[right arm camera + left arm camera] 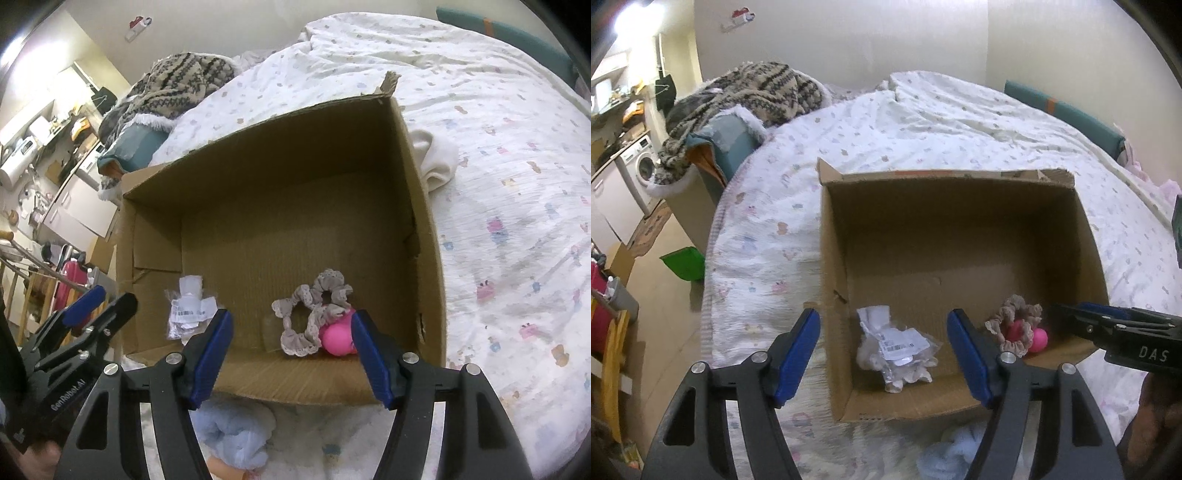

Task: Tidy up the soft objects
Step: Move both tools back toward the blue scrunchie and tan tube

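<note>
The blue cloth (236,432), bottom centre just outside the box (424,206), looks light and limp; pinch a raised fold. The scrunchie (314,314), ball (338,338) and packet (188,314) already lie inside. Left gripper (884,356) and right gripper (291,354) both gape wide, empty.

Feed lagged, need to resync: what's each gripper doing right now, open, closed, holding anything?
Left gripper: open, holding nothing, above the cardboard box.
Right gripper: open, holding nothing, above the scrunchies in the box.
</note>
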`<control>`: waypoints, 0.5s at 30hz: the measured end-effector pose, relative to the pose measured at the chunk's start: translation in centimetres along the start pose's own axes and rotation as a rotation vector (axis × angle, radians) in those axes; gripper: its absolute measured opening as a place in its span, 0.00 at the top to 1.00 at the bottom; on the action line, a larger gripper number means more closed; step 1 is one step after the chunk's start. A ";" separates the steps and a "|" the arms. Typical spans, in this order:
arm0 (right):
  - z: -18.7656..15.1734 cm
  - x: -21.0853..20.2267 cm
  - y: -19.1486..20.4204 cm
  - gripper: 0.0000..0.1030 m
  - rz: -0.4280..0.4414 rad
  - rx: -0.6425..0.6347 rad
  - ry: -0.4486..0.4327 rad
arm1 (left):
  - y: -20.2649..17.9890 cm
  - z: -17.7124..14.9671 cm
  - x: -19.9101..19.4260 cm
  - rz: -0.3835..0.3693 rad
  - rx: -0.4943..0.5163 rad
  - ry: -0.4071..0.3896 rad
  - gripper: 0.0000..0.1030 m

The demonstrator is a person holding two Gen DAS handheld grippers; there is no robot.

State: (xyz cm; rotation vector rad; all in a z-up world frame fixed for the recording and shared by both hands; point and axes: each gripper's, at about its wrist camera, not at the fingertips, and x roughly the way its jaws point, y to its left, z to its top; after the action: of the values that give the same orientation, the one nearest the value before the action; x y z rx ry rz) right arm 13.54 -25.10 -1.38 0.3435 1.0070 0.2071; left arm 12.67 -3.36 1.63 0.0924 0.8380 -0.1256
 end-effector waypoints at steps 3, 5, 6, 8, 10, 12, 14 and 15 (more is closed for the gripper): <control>-0.6 -0.9 0.0 0.32 -0.007 -0.005 -0.006 | 0.4 -0.2 -1.1 0.010 -0.003 -0.009 0.33; -1.0 -1.5 0.2 0.32 -0.016 -0.015 -0.016 | 0.8 -0.6 -1.7 0.008 -0.015 -0.017 0.33; -1.2 -1.9 0.3 0.32 -0.021 -0.020 -0.023 | 0.9 -0.7 -1.9 0.011 -0.020 -0.015 0.33; -1.5 -2.8 0.5 0.32 -0.027 -0.033 -0.043 | 1.2 -1.2 -2.4 0.022 -0.035 -0.005 0.33; -1.9 -3.5 0.6 0.32 -0.044 -0.029 -0.059 | 1.5 -1.8 -2.9 0.022 -0.048 0.006 0.33; -2.6 -3.8 0.3 0.32 -0.029 -0.016 -0.045 | 1.8 -2.3 -3.5 0.015 -0.057 0.013 0.33; -3.3 -4.1 0.2 0.32 -0.025 -0.008 -0.033 | 2.0 -2.9 -4.0 0.014 -0.064 0.021 0.33; -3.6 -4.3 0.3 0.32 -0.033 -0.012 -0.034 | 2.1 -3.3 -4.4 0.013 -0.064 0.025 0.33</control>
State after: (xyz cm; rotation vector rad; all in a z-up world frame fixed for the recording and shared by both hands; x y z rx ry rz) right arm 8.22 -25.60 0.39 0.3186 0.9772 0.1766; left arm 7.68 -0.53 2.79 0.0387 0.8653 -0.0855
